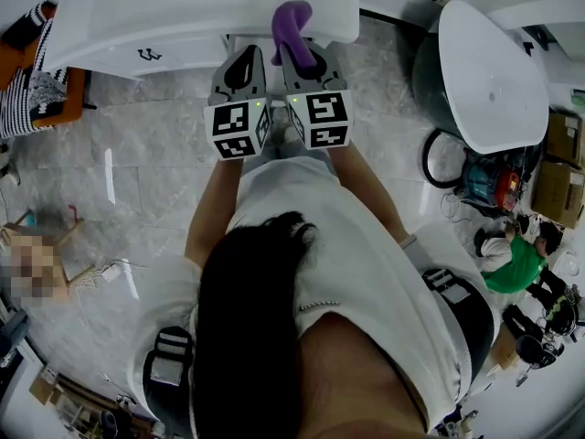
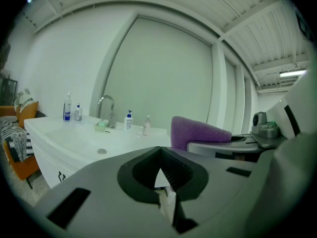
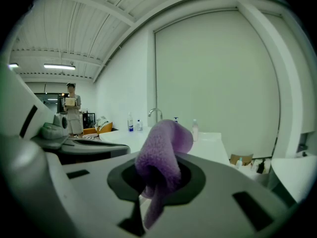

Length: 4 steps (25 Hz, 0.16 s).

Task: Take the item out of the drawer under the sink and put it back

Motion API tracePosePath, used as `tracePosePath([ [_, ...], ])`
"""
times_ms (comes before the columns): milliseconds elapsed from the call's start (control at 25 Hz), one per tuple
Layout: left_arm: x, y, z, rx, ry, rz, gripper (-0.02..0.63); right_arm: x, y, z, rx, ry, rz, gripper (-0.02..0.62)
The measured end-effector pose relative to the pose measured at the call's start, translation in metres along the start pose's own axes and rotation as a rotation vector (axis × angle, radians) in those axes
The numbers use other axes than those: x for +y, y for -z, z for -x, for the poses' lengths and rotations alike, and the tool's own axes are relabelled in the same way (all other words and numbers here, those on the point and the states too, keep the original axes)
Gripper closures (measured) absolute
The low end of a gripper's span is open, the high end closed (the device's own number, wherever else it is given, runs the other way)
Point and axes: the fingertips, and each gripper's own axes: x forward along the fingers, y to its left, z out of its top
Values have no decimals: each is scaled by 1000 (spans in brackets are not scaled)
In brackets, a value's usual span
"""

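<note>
The right gripper is closed on a purple fleecy cloth. The cloth is pinched between the jaws. One end stands up past the jaw tips toward 12 o'clock, and a narrower tail hangs down toward 6 o'clock in the right gripper view.

The left gripper sits just beside the right gripper at its 9 o'clock. Its jaws meet at the tips with nothing between them. Both grippers are raised in front of the person's chest.

At 12 o'clock of both grippers in the head view stands the white vanity tabletop with a moulded basin. The purple cloth overlaps its front edge in that view. A chrome faucet and several small pump bottles stand along the rear edge of the tabletop.

At 2 o'clock of the grippers lies a white oval bathtub. At 10 o'clock stands an orange chair carrying black-and-white striped fabric.
</note>
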Motion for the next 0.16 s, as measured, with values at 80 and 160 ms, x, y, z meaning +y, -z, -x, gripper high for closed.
tracePosePath([
  [80, -3, 3, 1, 3, 3, -3, 603, -1, 2, 2, 3, 2, -2, 535],
  [160, -6, 4, 1, 5, 5, -6, 603, -1, 4, 4, 5, 4, -5, 535],
])
